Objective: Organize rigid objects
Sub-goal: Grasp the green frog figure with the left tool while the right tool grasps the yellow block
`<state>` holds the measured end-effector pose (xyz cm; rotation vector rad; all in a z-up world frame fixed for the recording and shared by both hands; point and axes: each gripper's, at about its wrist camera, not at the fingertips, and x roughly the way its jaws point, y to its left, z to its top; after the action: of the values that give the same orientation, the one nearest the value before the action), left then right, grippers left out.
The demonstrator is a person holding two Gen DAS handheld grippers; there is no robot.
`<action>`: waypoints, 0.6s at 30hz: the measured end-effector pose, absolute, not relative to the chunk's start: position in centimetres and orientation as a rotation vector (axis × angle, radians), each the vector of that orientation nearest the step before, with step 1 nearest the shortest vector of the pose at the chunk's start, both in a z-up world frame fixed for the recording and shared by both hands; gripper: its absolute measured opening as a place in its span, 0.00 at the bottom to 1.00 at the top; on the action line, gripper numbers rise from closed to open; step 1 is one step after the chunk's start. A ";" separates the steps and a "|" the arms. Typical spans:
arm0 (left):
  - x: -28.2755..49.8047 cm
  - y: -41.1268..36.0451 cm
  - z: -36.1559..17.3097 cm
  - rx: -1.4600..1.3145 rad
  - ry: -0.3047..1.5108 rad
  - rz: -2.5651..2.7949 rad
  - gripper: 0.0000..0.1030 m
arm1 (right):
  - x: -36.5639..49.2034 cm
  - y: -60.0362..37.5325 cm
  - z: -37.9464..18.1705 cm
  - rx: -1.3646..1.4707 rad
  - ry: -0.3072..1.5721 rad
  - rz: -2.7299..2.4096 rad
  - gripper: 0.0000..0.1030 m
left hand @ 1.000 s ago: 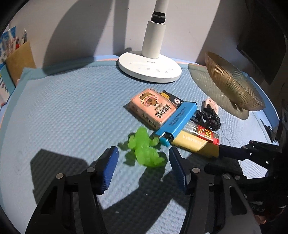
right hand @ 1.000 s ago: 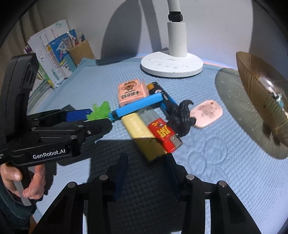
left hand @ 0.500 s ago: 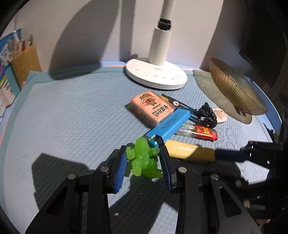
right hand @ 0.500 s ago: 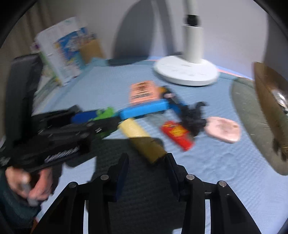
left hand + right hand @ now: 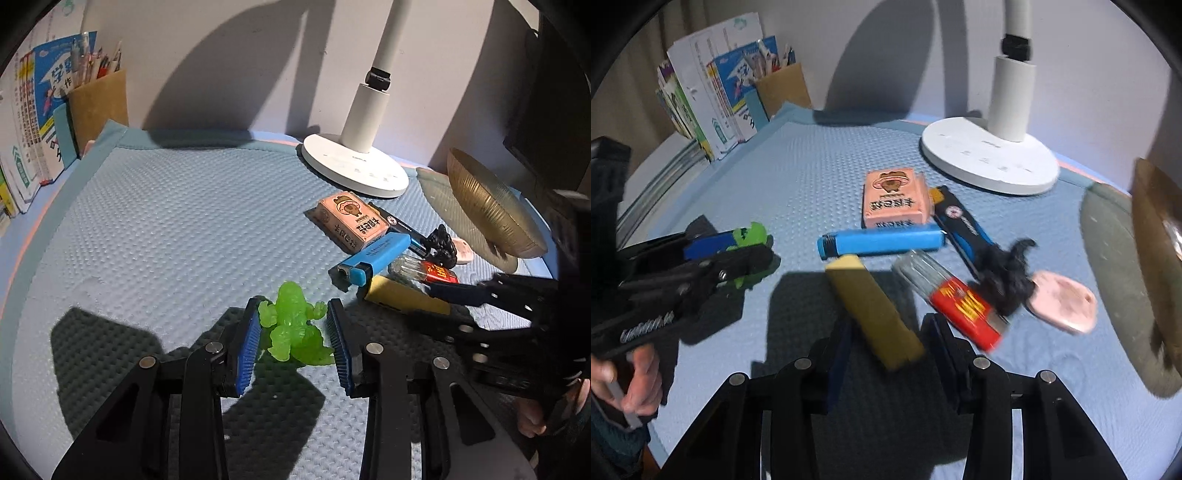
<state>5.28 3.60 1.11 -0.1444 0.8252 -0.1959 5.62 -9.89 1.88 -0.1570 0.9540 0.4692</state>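
A translucent green toy figure lies on the blue textured mat, and my left gripper is shut on it, blue pads against its sides. In the right wrist view that left gripper is at the left, with a hand below it. My right gripper is shut on the near end of a yellow block, which points away toward the pile. The pile holds a pink box, a blue lighter, a red lighter, a black figurine and a pink tag.
A white lamp base stands behind the pile. A gold ribbed bowl stands tilted at the right edge. Books and a brown pen holder line the far left. A dark pen-like item lies under the pink box.
My left gripper's jaws closed onto the green figure and carried it left, away from the blue lighter. The right gripper kept its grip while the yellow block came away from the red lighter.
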 end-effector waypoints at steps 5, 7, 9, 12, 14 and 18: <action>5.0 3.2 1.1 -0.122 0.826 -0.189 0.32 | 5.1 -8.0 1.9 -0.233 0.924 0.456 0.28; 4.7 2.8 1.1 -0.108 0.828 -0.185 0.32 | 4.0 -7.8 1.9 -0.236 0.926 0.493 0.23; 4.0 2.0 1.2 -0.091 0.830 -0.195 0.32 | 2.6 -8.2 2.0 -0.256 0.923 0.490 0.23; 2.6 0.5 1.4 -0.071 0.830 -0.227 0.32 | 0.2 -10.0 2.1 -0.234 0.930 0.479 0.23; 1.7 -0.6 1.5 -0.068 0.831 -0.252 0.32 | -1.3 -11.8 2.1 -0.221 0.935 0.436 0.23; 0.6 -3.0 1.9 -0.048 0.831 -0.299 0.32 | -3.6 -16.1 2.3 -0.206 0.951 0.305 0.23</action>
<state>0.58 -2.96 1.91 -0.0484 0.8313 -0.2990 -3.61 -16.10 2.35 -0.2065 0.9511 0.3050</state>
